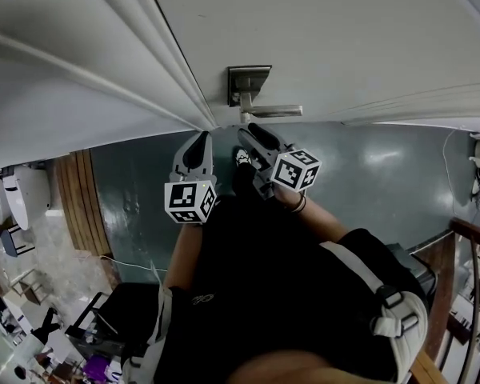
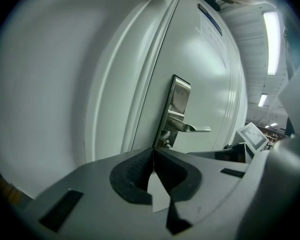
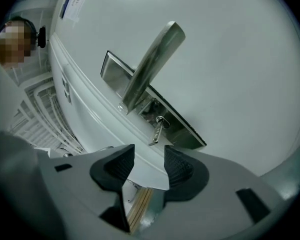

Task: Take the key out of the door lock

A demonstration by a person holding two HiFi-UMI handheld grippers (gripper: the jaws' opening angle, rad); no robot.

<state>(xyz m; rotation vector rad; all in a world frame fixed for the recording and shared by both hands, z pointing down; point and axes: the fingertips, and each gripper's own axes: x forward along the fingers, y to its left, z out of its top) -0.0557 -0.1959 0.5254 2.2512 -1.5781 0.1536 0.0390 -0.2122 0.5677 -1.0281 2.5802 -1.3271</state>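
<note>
The key (image 3: 157, 130) is still in the lock, so by my reading the task stands at the approach, with no grip taken yet. The white door (image 1: 344, 38) fills the upper half of the head view, and the steel lock plate (image 1: 248, 82) sits at 12 o'clock from both grippers, its lever handle (image 1: 276, 112) pointing toward 3 o'clock. The left gripper (image 1: 198, 139) hangs just below the plate with its jaws clenched tip to tip on nothing. The right gripper (image 1: 253, 132) is beside it at 3 o'clock with its jaws released and apart, the gap between them bare. The next move seems to call for the right gripper to go forward until the key's head lies between the pads, squeeze it, then draw it straight back along the keyhole's line, perhaps after turning it to the release position. The head view shows how both grippers stand under the handle, but the key cannot be made out there. The right gripper view alone shows it plainly: a small metal key under the lever's pivot, at 12 o'clock from the jaw gap and near it but not touching. The left gripper view shows the plate nearly edge-on, and the key only as a small stub at its foot.
</note>
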